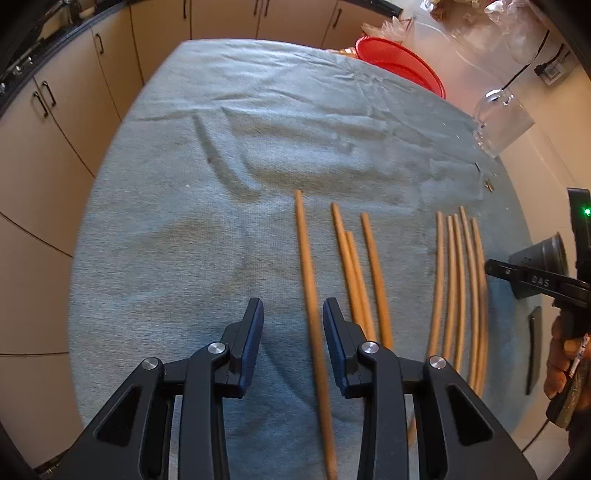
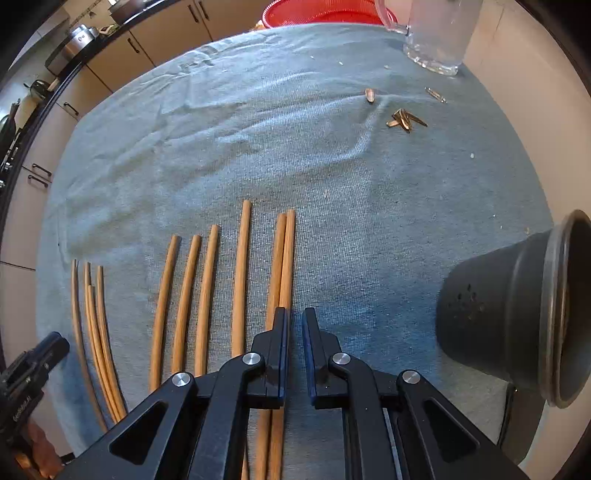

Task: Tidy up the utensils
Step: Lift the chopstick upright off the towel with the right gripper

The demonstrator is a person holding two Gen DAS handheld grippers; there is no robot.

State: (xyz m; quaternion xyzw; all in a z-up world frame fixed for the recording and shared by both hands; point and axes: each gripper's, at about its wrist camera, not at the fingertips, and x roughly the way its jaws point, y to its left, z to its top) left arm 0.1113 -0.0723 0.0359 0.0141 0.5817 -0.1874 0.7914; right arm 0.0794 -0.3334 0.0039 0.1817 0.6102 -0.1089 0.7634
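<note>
Several wooden chopsticks lie in rows on a blue-grey cloth (image 1: pixel 184 221). In the left wrist view, one chopstick (image 1: pixel 312 314) runs between the fingers of my left gripper (image 1: pixel 293 310), which is open and holds nothing; more chopsticks (image 1: pixel 373 273) lie to its right and a further group (image 1: pixel 461 288) beyond. In the right wrist view, my right gripper (image 2: pixel 294 321) is nearly closed and empty, its left finger over a pair of chopsticks (image 2: pixel 282 266). A dark grey holder cup (image 2: pixel 517 314) lies on its side to the right.
A clear glass jar (image 2: pixel 439 33) and a red basin (image 2: pixel 317 14) stand at the far edge. Small seed husks (image 2: pixel 404 120) lie on the cloth. Cabinets (image 1: pixel 55 147) are at the left. The holder also shows in the left wrist view (image 1: pixel 539 254).
</note>
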